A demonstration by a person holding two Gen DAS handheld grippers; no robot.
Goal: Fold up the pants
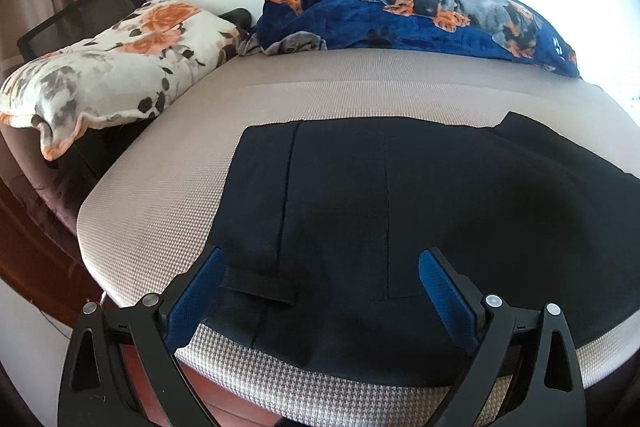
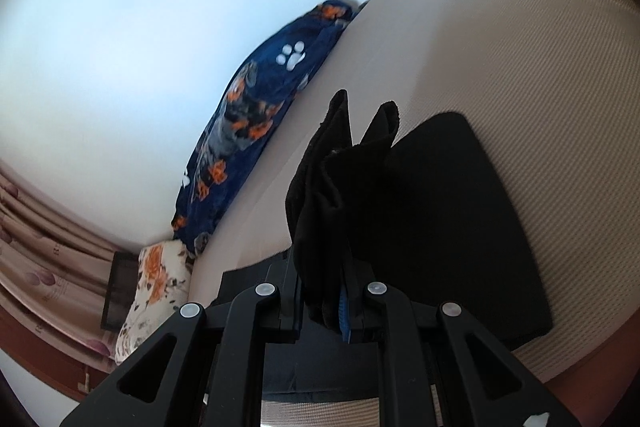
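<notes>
Black pants (image 1: 400, 195) lie spread flat on the beige mattress (image 1: 168, 195), waist end near the front edge. My left gripper (image 1: 320, 271) is open just above the waist end, blue pads (image 1: 444, 283) either side of the cloth, holding nothing. In the right wrist view my right gripper (image 2: 328, 291) is shut on a bunched fold of the pants (image 2: 336, 195) and holds it lifted above the mattress (image 2: 540, 67). The rest of the pants (image 2: 460, 219) lies flat to the right.
A floral pillow (image 1: 108, 67) lies at the bed's left end. A navy dog-print blanket (image 1: 420, 15) is bunched along the white wall. The bed's front edge and wooden frame (image 1: 36, 247) are close to my left gripper. Curtains (image 2: 36, 227) hang at the left.
</notes>
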